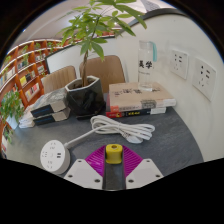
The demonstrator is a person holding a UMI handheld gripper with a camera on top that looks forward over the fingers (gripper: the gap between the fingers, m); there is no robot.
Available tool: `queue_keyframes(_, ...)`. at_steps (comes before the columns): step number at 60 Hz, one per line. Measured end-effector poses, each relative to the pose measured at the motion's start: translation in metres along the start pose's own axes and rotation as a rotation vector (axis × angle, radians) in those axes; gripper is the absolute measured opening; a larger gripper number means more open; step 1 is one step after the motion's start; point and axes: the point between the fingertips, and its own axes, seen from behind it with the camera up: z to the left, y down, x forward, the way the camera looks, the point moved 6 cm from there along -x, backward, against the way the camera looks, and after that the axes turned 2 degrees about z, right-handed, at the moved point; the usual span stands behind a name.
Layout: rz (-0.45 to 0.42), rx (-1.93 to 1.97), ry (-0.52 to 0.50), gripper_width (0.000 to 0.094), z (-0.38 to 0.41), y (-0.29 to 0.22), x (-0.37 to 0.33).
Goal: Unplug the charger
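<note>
A small yellow charger [114, 150] sits between the tips of my gripper [114, 154], and both magenta pads press against its sides. It is held over the grey table [170, 140]. A round white power socket [52, 155] lies on the table to the left of my left finger, apart from the charger. A white cable [122, 127] lies coiled on the table just beyond the charger.
Past the cable, a potted plant [88, 92] stands in a black pot beside stacked books [140, 98]. More books [45, 112] lie to the left. Wall sockets [180, 64] are mounted at the back right, and bookshelves [35, 60] stand far left.
</note>
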Motion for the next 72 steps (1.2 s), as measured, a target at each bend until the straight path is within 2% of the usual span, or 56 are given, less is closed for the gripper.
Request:
queue_keyframes(2,-0.014,0.007,0.016,0.0274,-0.001,-0.004,-0.004)
queue_keyframes(8,-0.070,-0.014,0.103,0.0523,-0.005,-0.022,-0.031)
queue_keyframes(13,-0.139,-0.015,0.112,0.0628,0.006,-0.042,-0.065)
queue_keyframes(20,-0.246,-0.007,0.116,0.0828,0.033,-0.069,-0.131)
queue_keyframes(29,-0.378,-0.030,0.074,0.0830,0.089,-0.088,-0.224)
queue_keyframes(36,-0.455,-0.074,0.036,0.0833,0.137,-0.076,-0.275)
queue_keyframes(58,-0.288,-0.108,-0.085,0.0835,0.251,0.036,-0.308)
queue_keyframes(72,-0.255,-0.168,-0.112,0.0836,0.277,0.065,-0.316)
